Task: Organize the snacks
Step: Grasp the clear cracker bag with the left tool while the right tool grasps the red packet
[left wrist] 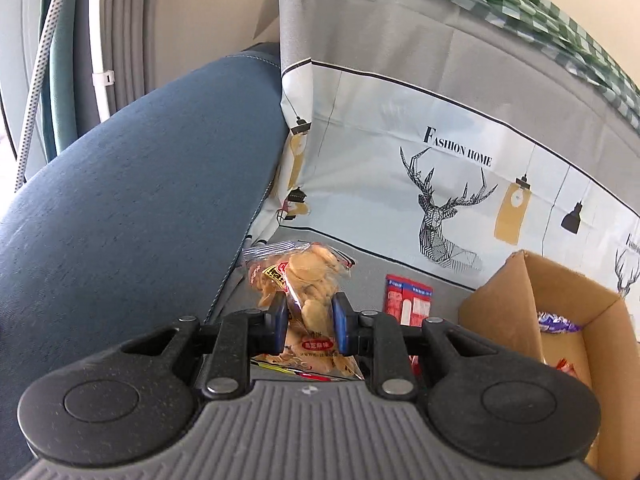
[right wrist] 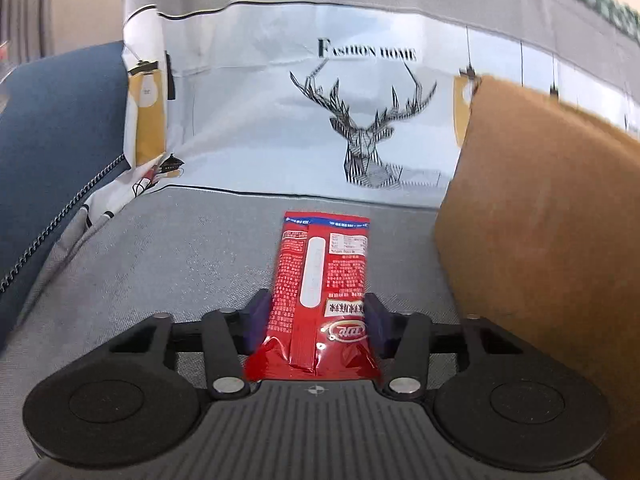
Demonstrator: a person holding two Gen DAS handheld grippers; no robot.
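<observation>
In the left wrist view my left gripper (left wrist: 309,322) is shut on a clear bag of tan crackers (left wrist: 304,280) that lies against the blue sofa arm. A red snack packet (left wrist: 408,300) lies to its right on the grey cover. In the right wrist view my right gripper (right wrist: 318,320) is shut on that red snack packet (right wrist: 324,264), its blue pads pressing both sides of the near end. The open cardboard box (left wrist: 560,312) stands at the right with a purple packet (left wrist: 556,322) and a red one inside; its side wall (right wrist: 540,208) fills the right of the right wrist view.
A blue sofa arm (left wrist: 132,200) rises on the left. A grey cover printed with deer and "FASHION HOME" (right wrist: 360,128) drapes the seat and backrest. A green checked cloth (left wrist: 540,12) lies on top of the backrest.
</observation>
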